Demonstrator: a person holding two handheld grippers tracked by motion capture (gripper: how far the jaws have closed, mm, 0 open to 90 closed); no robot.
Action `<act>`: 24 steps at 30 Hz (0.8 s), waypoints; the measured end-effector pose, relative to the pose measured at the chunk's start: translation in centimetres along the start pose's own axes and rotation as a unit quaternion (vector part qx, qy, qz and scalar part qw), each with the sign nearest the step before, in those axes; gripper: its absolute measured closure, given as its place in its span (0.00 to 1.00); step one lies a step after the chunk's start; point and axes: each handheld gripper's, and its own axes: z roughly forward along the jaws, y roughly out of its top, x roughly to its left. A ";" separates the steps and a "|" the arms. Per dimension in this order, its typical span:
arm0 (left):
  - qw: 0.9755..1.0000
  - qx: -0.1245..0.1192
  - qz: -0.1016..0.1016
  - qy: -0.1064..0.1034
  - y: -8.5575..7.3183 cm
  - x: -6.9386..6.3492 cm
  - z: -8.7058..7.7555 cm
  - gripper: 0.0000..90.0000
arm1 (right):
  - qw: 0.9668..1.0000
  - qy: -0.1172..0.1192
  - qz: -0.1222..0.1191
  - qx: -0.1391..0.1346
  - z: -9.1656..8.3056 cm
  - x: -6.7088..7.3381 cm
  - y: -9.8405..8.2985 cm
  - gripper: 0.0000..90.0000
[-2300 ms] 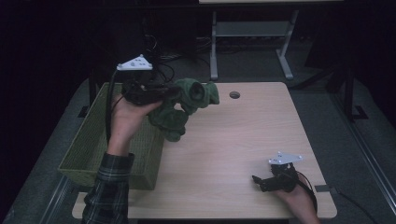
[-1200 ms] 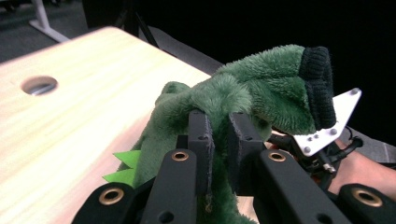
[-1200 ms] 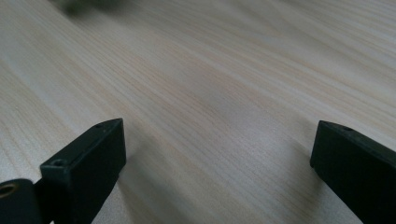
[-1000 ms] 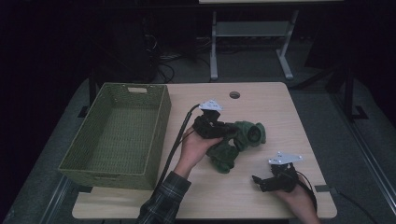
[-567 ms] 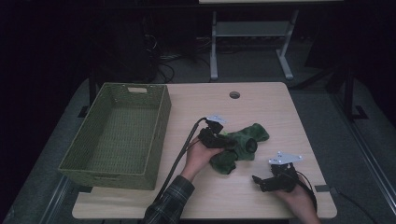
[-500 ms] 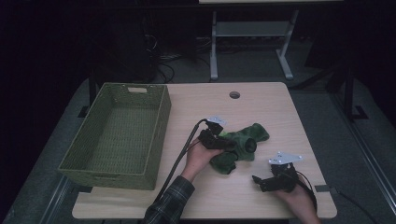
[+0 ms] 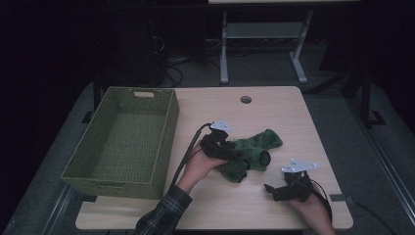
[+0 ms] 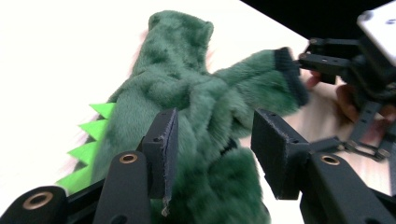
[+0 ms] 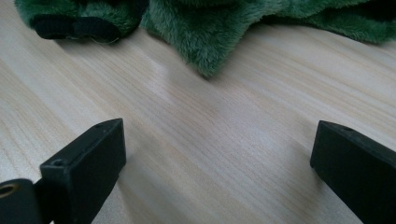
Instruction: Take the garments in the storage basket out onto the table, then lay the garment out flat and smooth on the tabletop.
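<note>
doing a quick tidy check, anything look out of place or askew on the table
The green plush toy lies crumpled on the table, outside the empty wicker basket. The left hand-held gripper, jaws just opened, straddles it without pressing. Nothing looks spilled or damaged.

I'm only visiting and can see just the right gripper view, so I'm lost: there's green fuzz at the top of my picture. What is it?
Observer: A green plush dinosaur toy, lying on the table.
Operator: Is anything holding it?
Observer: The left gripper is around it; its jaws have just been opening, the toy between them, pads off the fur.
Operator: Does the toy have markings?
Observer: Bright green spikes run along one side.
Operator: Anything else on the table?
Observer: A green woven basket stands at the left.
</note>
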 end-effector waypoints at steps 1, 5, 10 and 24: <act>1.000 -0.002 0.004 -0.001 0.0 -0.3 -0.4 0.58 | 1.000 0.000 0.000 0.000 0.0 0.0 0.0 0.04; 1.000 0.004 0.022 -0.009 -0.4 -1.2 -1.2 0.62 | 1.000 0.000 0.000 0.000 0.0 0.0 0.0 0.04; 0.999 0.012 0.036 -0.016 -1.0 -2.1 -0.8 0.65 | 1.000 0.000 0.000 0.000 0.0 0.0 0.0 0.04; 0.997 0.052 0.058 0.005 -1.8 -1.9 2.6 0.66 | 1.000 0.002 0.008 0.010 -0.4 0.2 0.2 0.08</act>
